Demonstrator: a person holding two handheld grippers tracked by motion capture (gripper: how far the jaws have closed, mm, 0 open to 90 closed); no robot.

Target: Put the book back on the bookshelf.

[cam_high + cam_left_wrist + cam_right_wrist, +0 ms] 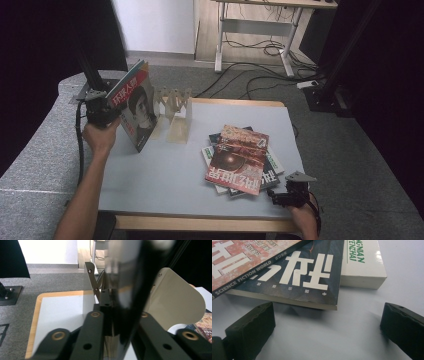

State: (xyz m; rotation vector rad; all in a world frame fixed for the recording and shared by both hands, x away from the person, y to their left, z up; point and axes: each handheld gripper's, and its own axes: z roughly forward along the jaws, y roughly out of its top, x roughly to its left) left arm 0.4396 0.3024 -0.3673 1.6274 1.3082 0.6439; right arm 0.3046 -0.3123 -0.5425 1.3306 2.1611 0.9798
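Holding a magazine (136, 102) upright at the far left of the table (165, 175), the left gripper (102, 111) is clamped on it, just beside the wooden rack (174, 112). Right gripper (292, 194), jaws wide apart, rests near the book stack (240, 159) at the near right.

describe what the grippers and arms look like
Both grippers are black. The left gripper trails a black cable; its jaw links carry brass-ringed holes. The right gripper has a grey three-cornered plate on top and blocky, matte black pads. The forearms are bare, no sleeves visible.
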